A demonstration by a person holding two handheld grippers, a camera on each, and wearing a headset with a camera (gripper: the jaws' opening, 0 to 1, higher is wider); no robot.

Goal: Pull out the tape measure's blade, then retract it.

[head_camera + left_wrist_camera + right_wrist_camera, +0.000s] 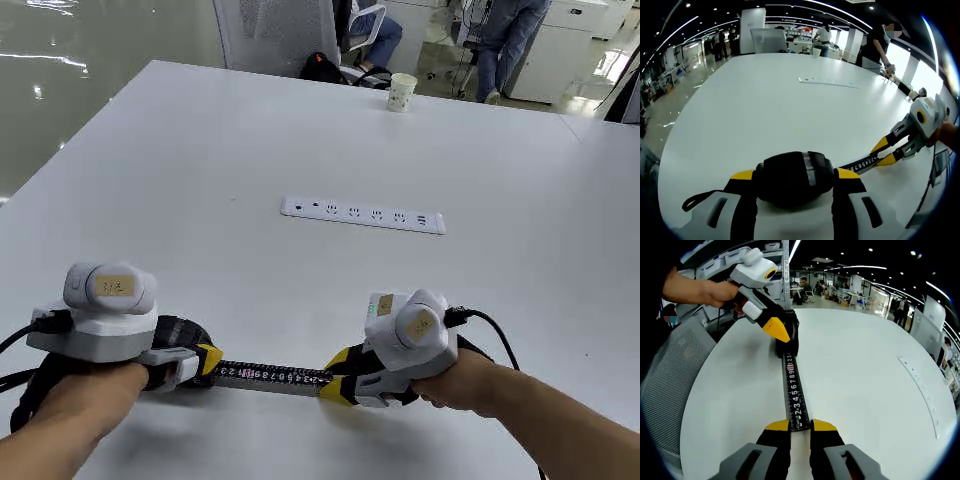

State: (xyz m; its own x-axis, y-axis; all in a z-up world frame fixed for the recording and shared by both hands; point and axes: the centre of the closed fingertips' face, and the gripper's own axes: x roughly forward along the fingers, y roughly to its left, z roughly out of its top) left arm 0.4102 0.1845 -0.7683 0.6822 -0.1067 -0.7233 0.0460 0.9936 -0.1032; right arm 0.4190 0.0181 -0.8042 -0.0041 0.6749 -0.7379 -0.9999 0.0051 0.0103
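Yellow-tipped jaws of my left gripper clamp the case while my right gripper pinches the blade end, so I pull straight, level and slow.

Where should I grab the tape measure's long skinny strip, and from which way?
Pinch the blade at its free tip, as the right tool does, coming in straight along its length, opposite the case. It's a thin flat strip lying low over the table, so the end is probably easiest to catch.

Numbers 2–9 on blade
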